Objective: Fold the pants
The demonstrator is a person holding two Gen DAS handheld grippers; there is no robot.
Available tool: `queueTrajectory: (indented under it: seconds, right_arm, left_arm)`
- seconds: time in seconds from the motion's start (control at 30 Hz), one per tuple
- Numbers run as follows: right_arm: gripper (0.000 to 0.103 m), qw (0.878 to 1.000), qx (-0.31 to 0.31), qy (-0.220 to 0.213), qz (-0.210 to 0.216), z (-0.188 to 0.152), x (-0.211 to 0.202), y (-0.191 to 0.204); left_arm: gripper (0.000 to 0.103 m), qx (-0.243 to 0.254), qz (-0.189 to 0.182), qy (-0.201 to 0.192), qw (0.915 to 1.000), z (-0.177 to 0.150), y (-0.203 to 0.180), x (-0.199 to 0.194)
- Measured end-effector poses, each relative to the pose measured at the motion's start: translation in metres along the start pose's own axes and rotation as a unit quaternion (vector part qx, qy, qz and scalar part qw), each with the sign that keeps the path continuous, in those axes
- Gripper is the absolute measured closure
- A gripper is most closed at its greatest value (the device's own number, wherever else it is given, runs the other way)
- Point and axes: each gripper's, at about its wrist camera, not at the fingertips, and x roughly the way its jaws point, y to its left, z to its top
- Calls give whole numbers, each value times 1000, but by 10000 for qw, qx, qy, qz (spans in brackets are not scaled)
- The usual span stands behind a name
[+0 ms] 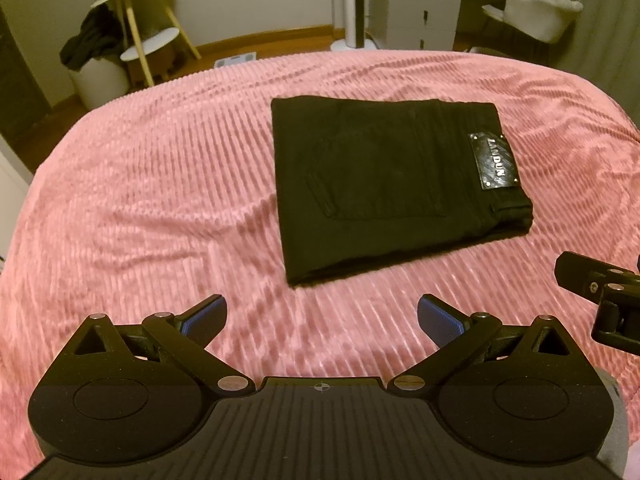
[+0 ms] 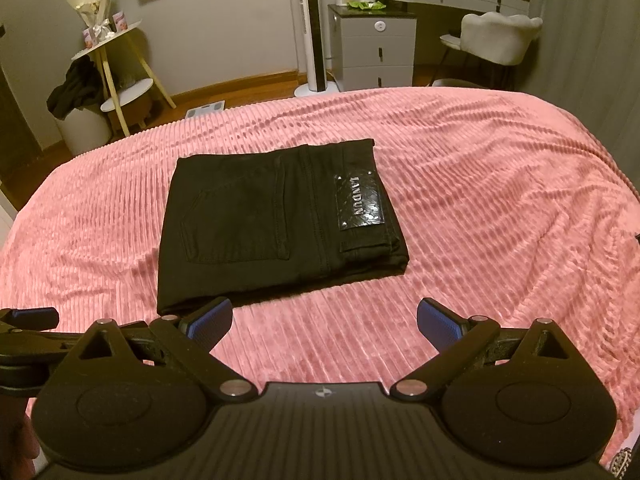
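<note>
Black pants (image 1: pixel 384 184) lie folded into a compact rectangle on the pink ribbed bedspread (image 1: pixel 160 184), back pocket up, with a shiny brand patch (image 1: pixel 496 162) at the right end. In the right wrist view the same pants (image 2: pixel 272 224) sit just beyond the fingers, patch (image 2: pixel 360 202) facing up. My left gripper (image 1: pixel 322 316) is open above the bedspread, short of the pants' near edge, holding nothing. My right gripper (image 2: pixel 324 318) is open too, its left blue pad (image 2: pixel 210 320) near the pants' front corner but not touching. The right gripper's body (image 1: pixel 604 292) shows at the left view's right edge.
Beyond the bed (image 2: pixel 500 200) stand a white side table (image 2: pixel 108 40) with dark clothing (image 2: pixel 74 88) draped on a bin, a tower fan (image 2: pixel 312 28), a grey drawer unit (image 2: pixel 376 48) and a padded chair (image 2: pixel 496 36). The left gripper's finger (image 2: pixel 28 316) shows at the left edge.
</note>
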Motion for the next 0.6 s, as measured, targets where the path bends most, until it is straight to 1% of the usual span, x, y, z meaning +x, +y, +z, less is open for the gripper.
queueTrajectory:
  seconds: [0.6]
  right_arm:
    - [4, 10000, -45, -57, -5, 1, -1, 1]
  left_arm:
    - [0, -21, -49, -12, 10000, 1, -1, -2]
